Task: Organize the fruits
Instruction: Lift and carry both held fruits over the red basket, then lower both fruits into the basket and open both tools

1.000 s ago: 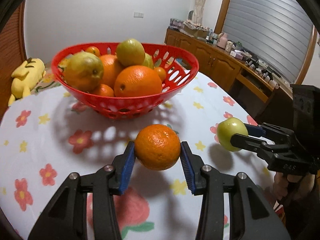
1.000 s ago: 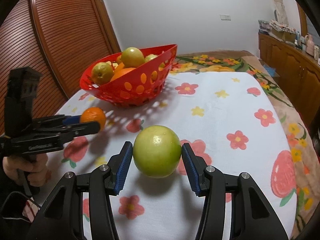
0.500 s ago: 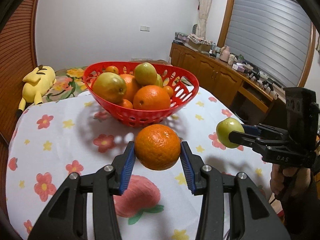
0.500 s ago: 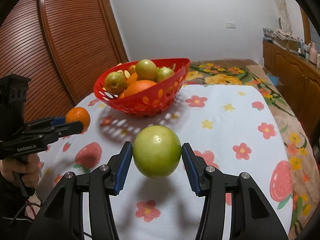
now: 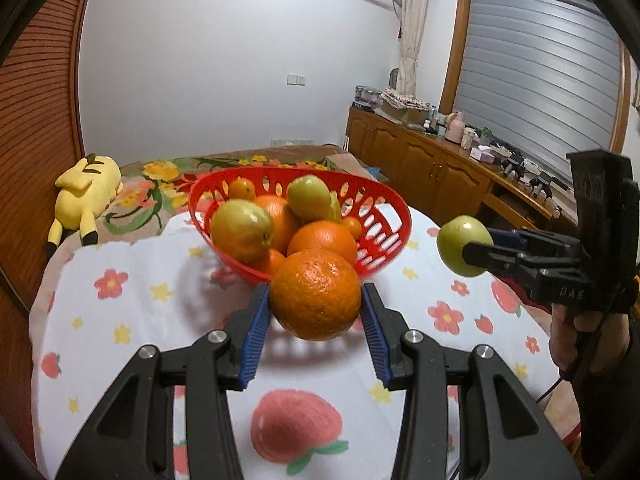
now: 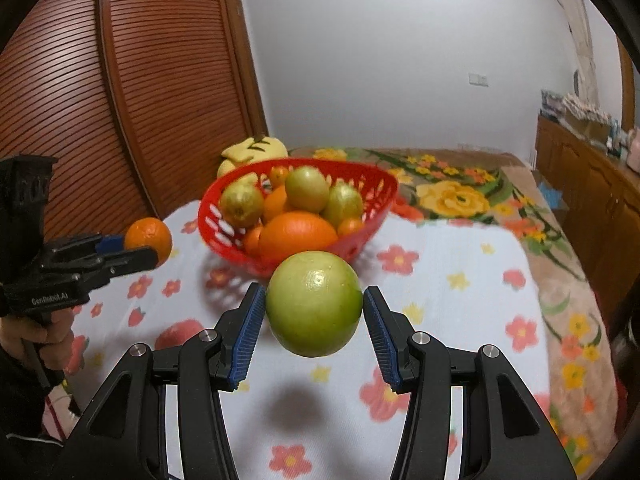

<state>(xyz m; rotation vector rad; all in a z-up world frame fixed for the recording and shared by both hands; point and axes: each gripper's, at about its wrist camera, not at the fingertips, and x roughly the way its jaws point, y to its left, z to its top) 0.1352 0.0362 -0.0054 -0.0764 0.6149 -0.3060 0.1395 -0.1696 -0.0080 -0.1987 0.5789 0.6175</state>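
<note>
My left gripper (image 5: 316, 314) is shut on an orange (image 5: 316, 294), held in the air above the flowered tablecloth. My right gripper (image 6: 314, 316) is shut on a green apple (image 6: 314, 302), also lifted off the cloth; its shadow lies below. Each view shows the other gripper from the side: the right gripper (image 5: 472, 254) with the green apple (image 5: 460, 242), and the left gripper (image 6: 150, 254) with the orange (image 6: 148, 236). Beyond both stands a red plastic basket (image 5: 394, 216) (image 6: 376, 182) piled with several oranges and green fruits.
A yellow plush toy (image 5: 86, 196) lies at the table's far left edge on a floral blanket (image 6: 456, 196). A slatted wooden door (image 6: 120, 100) stands to the left, and a wooden sideboard (image 5: 432, 168) with clutter runs along the right wall. A hand (image 6: 36, 330) grips the left tool's handle.
Both grippers have risen with their fruit and tilted up, so the basket sits lower and farther in view and more of the room shows. Both grips are unchanged.
</note>
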